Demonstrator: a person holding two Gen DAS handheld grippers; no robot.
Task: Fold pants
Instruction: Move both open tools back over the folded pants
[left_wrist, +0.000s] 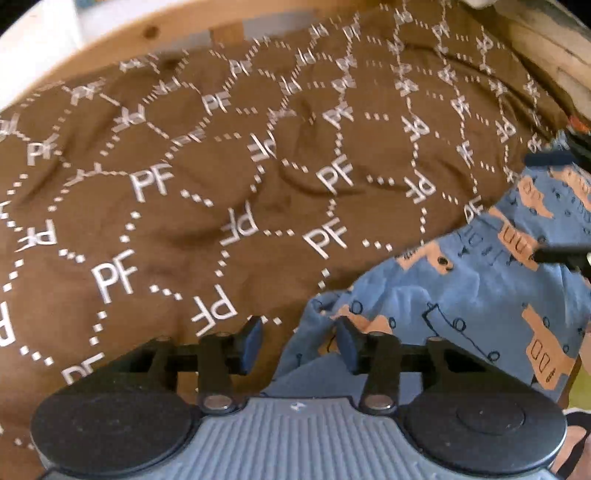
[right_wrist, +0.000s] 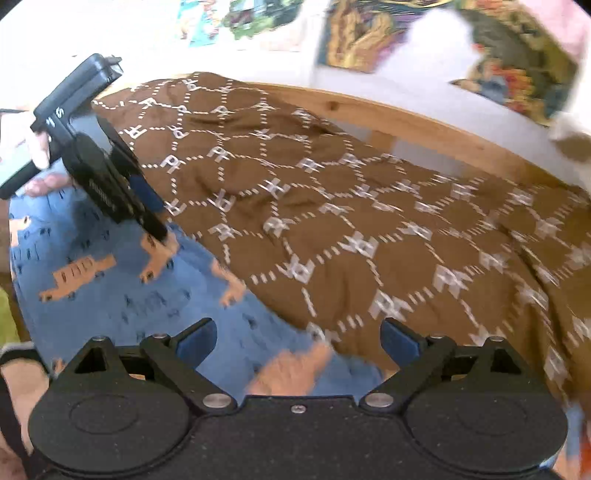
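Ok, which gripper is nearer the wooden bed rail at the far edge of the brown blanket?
Left. The left gripper sits over the blue pants' edge beside the blanket, closer to the wooden rail; the right gripper hangs farther back.

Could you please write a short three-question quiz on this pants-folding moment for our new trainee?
1. True or false: the right gripper has its fingers spread wide apart.
2. What print do the blue pants carry? A) orange trucks B) white stars C) green stripes
3. Fill in: the pants lie on a brown bedspread printed with the white letters ____.

Key
1. True; nothing is clamped between them.
2. A. The left gripper also stands open, over the edge of the pants.
3. PF, inside dotted hexagons.
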